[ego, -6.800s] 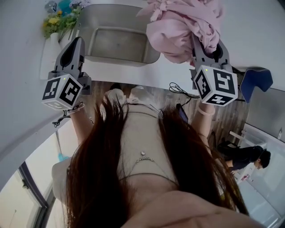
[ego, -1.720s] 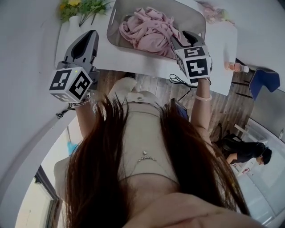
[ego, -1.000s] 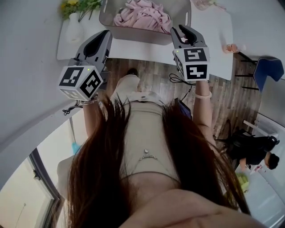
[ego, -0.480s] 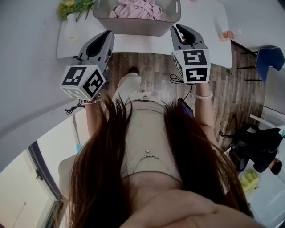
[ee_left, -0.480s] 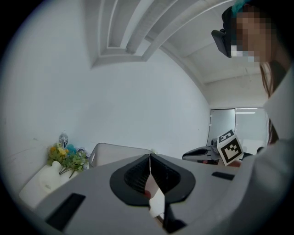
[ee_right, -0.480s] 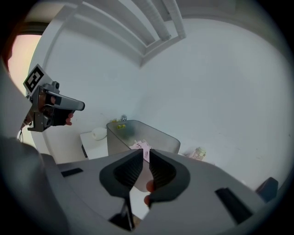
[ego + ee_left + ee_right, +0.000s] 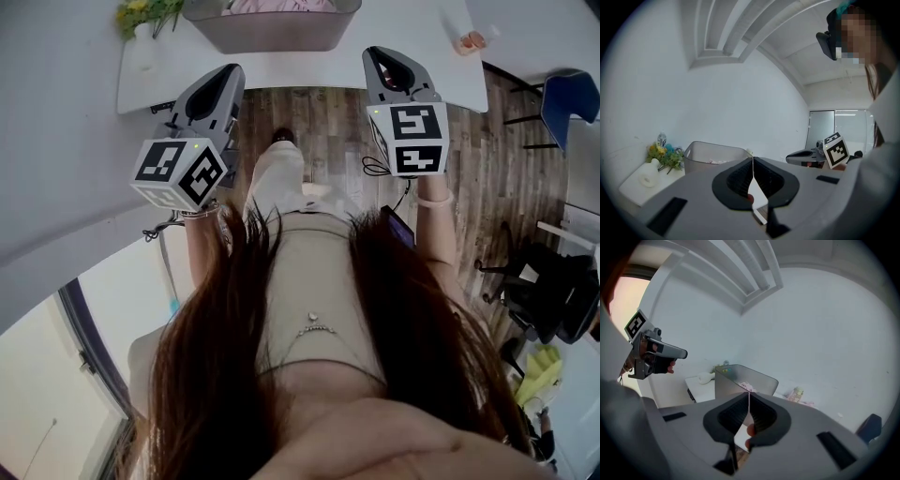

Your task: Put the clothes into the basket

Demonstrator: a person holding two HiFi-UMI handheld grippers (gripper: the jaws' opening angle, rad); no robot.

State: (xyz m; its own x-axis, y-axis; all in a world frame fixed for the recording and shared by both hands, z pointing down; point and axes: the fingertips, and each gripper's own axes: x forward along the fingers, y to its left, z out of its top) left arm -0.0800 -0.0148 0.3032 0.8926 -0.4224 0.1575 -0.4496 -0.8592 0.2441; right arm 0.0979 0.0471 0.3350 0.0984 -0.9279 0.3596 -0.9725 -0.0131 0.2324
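Observation:
The grey basket (image 7: 272, 28) stands on the white table (image 7: 309, 70) at the top of the head view, with pink clothes (image 7: 281, 5) inside it. Both grippers are held up over the wooden floor, short of the table edge. My left gripper (image 7: 217, 82) is shut and holds nothing. My right gripper (image 7: 386, 64) has its jaws closed together with nothing between them. The basket (image 7: 712, 154) lies beyond the left gripper (image 7: 752, 161). In the right gripper view the basket (image 7: 745, 379) shows a bit of pink cloth (image 7: 746, 387) past the right gripper (image 7: 749, 397).
A white vase with flowers (image 7: 145, 14) stands at the table's left end, and a small bottle (image 7: 466, 42) at its right. A blue chair (image 7: 574, 94) is at the right, and a cable (image 7: 375, 167) lies on the floor. A white wall is on the left.
The pink clothes went from my right gripper into the basket. Both grippers have since drawn back from the table, and the right jaws have closed.

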